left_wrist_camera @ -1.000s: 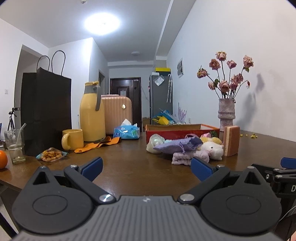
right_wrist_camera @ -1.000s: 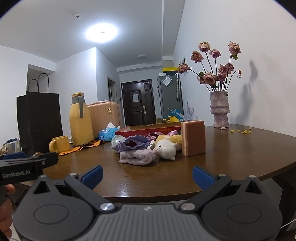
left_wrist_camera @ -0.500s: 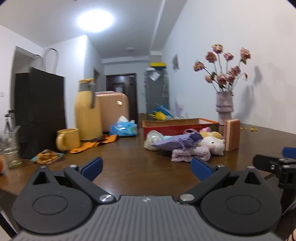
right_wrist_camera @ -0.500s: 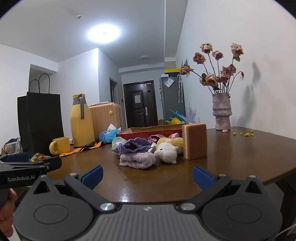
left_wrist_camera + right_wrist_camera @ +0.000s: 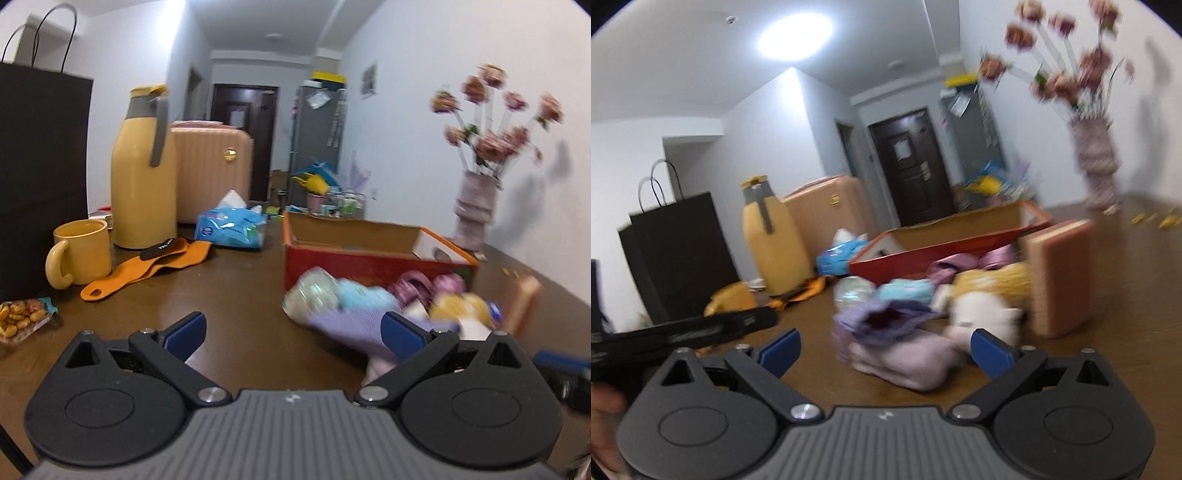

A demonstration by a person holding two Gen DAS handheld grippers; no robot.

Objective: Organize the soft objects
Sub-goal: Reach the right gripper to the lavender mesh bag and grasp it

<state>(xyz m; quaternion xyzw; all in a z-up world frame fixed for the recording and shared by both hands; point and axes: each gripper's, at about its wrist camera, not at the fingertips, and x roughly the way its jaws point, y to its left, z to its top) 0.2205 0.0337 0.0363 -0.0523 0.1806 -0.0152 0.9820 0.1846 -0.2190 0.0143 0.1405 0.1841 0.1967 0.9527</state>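
We see both tongs spread wide with nothing between their blue fingers. In the left wrist view the left tongs (image 5: 291,330) fill the lower part of the frame above the dark brown worktop (image 5: 236,295), and in the right wrist view the right tongs (image 5: 886,347) sit at the bottom centre, with the pile of soft things just beyond them.

That pile lies at centre right of the right wrist view, in front of the open red box (image 5: 942,251): a folded pink cloth (image 5: 905,363) lowest, a purple pouch (image 5: 882,319) resting on it, a white plush toy (image 5: 982,317) to its right, a yellow plush piece (image 5: 993,284) behind that, and a light blue cloth (image 5: 905,290) beside a clear wrapped bundle (image 5: 855,291). A tan sponge block (image 5: 1060,277) stands upright at the pile's right edge. Much of this is blurred.

In the left wrist view the same pile sits at lower right, the purple pouch (image 5: 351,325) partly hidden by the right finger. On the left of that frame stand a yellow mug (image 5: 83,251), a yellow jug (image 5: 144,177) and a black paper bag (image 5: 40,166); an orange strap (image 5: 147,266) and a blue tissue pack (image 5: 231,225) lie near centre. A vase of pink flowers (image 5: 474,206) stands at right.
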